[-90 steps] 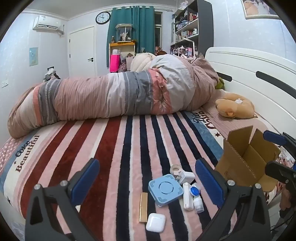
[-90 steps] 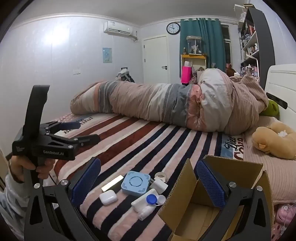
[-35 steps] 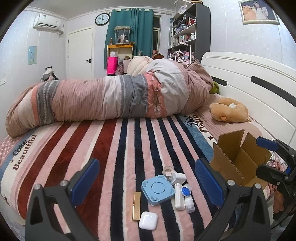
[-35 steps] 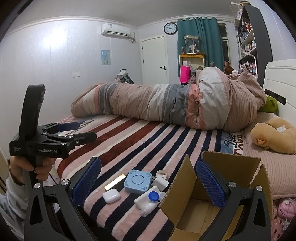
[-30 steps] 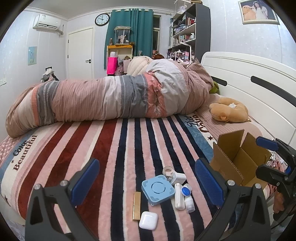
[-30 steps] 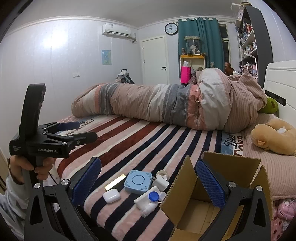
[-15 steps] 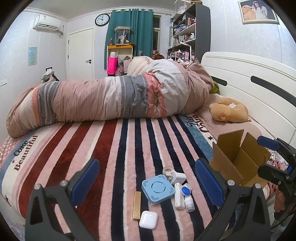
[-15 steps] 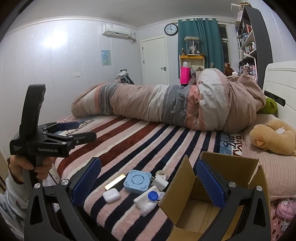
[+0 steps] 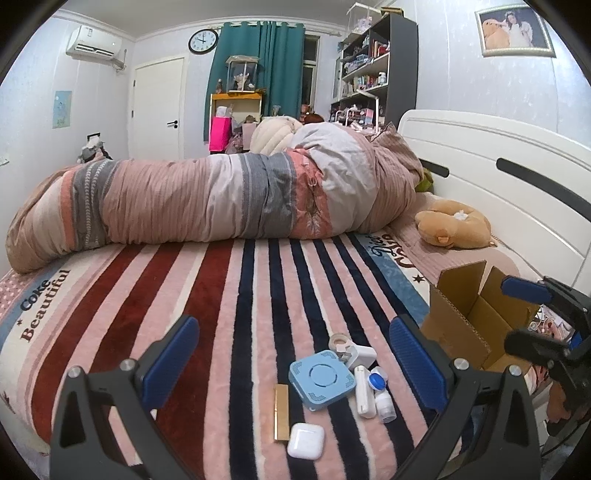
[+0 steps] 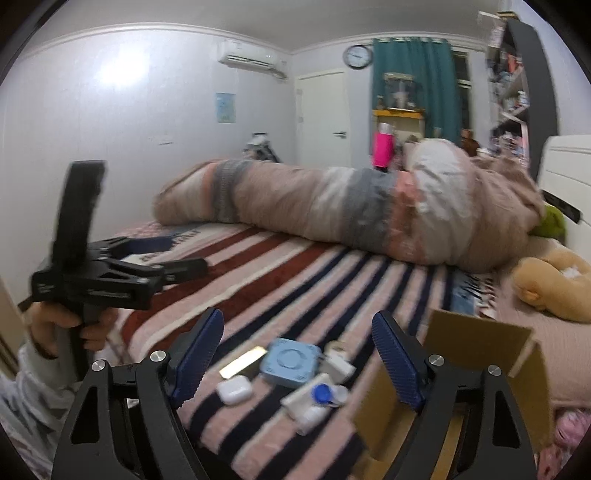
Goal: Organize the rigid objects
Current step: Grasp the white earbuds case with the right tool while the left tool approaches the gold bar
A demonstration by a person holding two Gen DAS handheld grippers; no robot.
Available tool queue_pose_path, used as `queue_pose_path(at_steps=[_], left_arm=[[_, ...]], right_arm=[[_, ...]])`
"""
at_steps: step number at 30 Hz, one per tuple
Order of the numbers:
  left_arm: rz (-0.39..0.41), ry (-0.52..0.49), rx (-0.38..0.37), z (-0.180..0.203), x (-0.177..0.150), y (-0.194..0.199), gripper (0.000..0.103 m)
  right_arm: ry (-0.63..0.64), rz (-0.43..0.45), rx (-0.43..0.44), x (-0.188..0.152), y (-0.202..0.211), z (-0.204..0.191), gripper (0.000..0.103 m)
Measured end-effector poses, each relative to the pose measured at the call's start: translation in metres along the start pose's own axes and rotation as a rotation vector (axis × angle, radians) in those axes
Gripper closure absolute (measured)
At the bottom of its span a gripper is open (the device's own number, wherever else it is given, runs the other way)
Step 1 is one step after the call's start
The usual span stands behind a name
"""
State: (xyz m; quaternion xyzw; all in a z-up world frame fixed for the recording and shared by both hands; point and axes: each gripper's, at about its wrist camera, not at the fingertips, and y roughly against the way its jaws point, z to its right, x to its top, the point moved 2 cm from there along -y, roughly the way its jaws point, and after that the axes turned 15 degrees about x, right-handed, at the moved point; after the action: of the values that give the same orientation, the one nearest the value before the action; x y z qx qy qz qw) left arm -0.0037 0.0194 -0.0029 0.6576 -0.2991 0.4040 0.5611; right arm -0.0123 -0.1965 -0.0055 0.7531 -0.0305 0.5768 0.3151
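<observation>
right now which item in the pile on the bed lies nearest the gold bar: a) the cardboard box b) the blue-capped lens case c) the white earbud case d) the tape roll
C: in the left wrist view the white earbud case lies right by the near end of the gold bar, while the tape roll, the lens case and the cardboard box lie farther off.

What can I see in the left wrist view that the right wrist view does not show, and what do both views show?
Only the left wrist view shows the framed picture on the wall and the right gripper.

Only the right wrist view shows the left gripper and the hand holding it.

Both show the cardboard box, the blue square case, the white earbud case, the gold bar and the rolled duvet on the striped blanket.
</observation>
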Motion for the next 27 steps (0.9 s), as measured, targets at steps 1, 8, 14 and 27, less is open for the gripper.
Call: queue_pose_path(at_steps=[1,8,14,27], left_arm=[[0.002,0.003,0.007,-0.007,-0.002,-0.004,0.001],[-0.083,-0.012,0.099,-0.048,-0.037,-0.049,0.001],[-0.143,-0.059,0.130,-0.062,-0.078,-0.087,0.001],[-0.224,-0.074,0.012,-0.064,-0.116,-0.116,0.001]], right_arm=[[0.007,-0.007,0.031,0.000,-0.006,-0.004,0.022],[0.030,-0.137,0.252,-0.029,-0.086,-0.034,0.016],[-0.036,-0.286,0.302,-0.083,-0.156,-0.022,0.018],[0.013,-0.458,0.345,-0.131,-0.221,-0.005,0.046]])
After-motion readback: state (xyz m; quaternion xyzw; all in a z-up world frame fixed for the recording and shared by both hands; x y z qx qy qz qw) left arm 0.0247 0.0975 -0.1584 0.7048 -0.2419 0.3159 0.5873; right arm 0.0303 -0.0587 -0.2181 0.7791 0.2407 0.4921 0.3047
